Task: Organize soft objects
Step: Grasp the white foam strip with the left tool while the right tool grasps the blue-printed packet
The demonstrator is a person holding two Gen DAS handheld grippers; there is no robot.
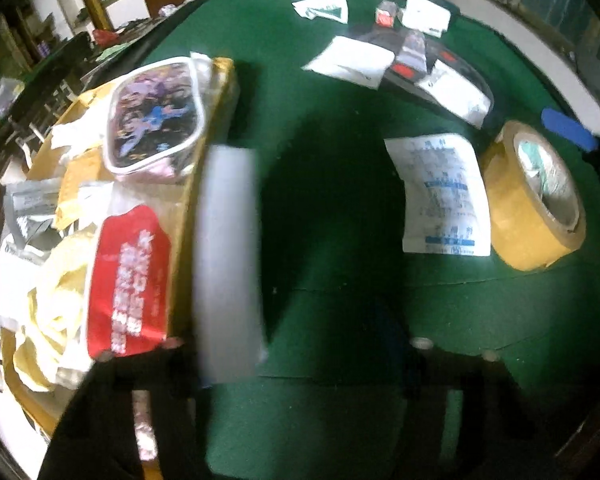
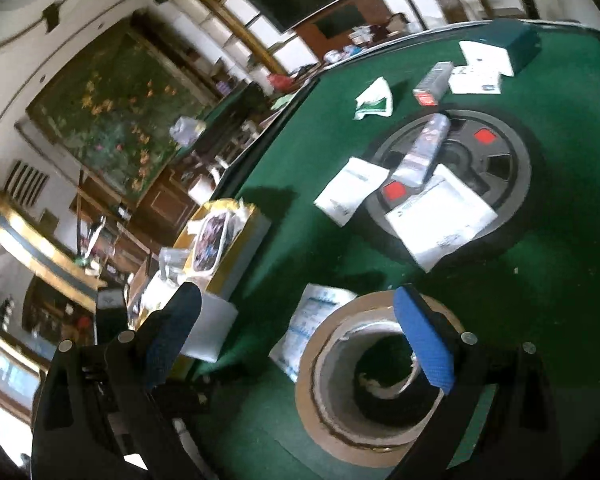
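At the left edge of the green worktop (image 1: 340, 240) stands a yellow cardboard box (image 1: 204, 184), crammed with soft packets: a red pouch (image 1: 128, 280), a clear zip bag with a purple print (image 1: 152, 116), and crumpled cream wrapping (image 1: 56, 304). A white foam block (image 1: 226, 264) leans upright against the box's right wall. The left gripper (image 1: 300, 360) hangs over the bare felt beside it; its dark fingers (image 1: 424, 364) are blurred, parted, and nothing shows between them. Farther right lies a white printed sachet (image 1: 440, 196), touching a roll of tan tape (image 1: 536, 196). The right gripper (image 2: 296, 344) has its blue-padded fingers (image 2: 424, 344) spread wide, one inside the roll's core and one outside, not pressing it. More white sachets (image 2: 440, 220) lie toward the far edge.
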